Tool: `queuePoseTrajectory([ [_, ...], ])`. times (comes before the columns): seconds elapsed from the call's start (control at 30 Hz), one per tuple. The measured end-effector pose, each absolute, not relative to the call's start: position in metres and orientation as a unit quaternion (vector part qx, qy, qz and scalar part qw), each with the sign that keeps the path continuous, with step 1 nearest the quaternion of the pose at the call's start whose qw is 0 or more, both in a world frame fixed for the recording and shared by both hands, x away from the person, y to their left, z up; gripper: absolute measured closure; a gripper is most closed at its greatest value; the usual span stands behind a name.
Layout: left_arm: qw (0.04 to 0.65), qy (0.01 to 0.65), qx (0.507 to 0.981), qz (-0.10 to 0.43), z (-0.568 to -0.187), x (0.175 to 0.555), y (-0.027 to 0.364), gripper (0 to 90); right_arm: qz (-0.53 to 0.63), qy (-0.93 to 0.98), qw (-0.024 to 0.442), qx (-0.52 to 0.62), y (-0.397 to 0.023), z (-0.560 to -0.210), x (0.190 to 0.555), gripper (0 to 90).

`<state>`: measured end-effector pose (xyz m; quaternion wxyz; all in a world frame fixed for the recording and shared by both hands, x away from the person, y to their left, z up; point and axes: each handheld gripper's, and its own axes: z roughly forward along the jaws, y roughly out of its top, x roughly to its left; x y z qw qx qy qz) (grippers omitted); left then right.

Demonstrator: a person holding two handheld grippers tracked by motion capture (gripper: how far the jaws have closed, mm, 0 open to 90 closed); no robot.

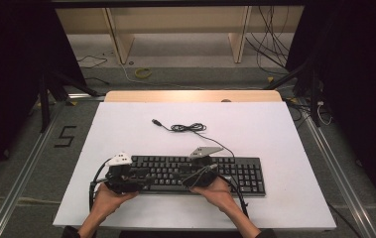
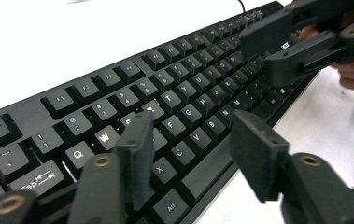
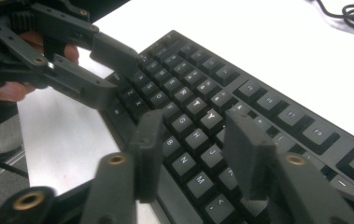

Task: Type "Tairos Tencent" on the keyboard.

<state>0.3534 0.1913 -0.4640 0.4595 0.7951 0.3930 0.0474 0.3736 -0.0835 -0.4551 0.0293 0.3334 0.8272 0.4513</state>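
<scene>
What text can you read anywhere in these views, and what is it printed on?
"Esc", "Tab", "Alt": keys at the near end of the keyboard in the left gripper view.
"Q", "W", "X", "C", "V", "G", "H": letter keys there.
"T", "Y", "G", "H", "N", "M": letter keys in the right gripper view.
"5": black mark on the floor.
Function and number row legends: too small to read surely.

Keyboard [image 1: 235, 171]: left hand-held gripper [image 1: 126, 174] is covering its left end; key legends too small to read from high view; cable [image 1: 190, 128] plug blurring.
</scene>
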Motion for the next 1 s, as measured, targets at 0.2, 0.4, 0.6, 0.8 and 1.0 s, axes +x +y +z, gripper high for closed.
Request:
queuePoseTrajectory([
  [0.2,0.452,0.387,0.802,0.043,-0.465,0.353,0.189,60.8,0.46,0.823,0.033,0.332,-0.087,-0.452,0.371,51.7],
  [0.4,0.438,0.382,0.812,0.046,-0.465,0.353,0.185,69.5,0.464,0.822,0.031,0.328,-0.088,-0.45,0.369,48.2],
  [0.6,0.435,0.376,0.816,0.046,-0.466,0.355,0.184,78.7,0.473,0.817,0.034,0.328,-0.09,-0.449,0.367,42.8],
  [0.8,0.429,0.37,0.823,0.044,-0.467,0.355,0.182,85.1,0.476,0.815,0.038,0.327,-0.092,-0.449,0.366,39.7],
  [1.0,0.423,0.371,0.826,0.043,-0.469,0.358,0.181,88.5,0.48,0.813,0.04,0.327,-0.097,-0.448,0.365,38.6],
])
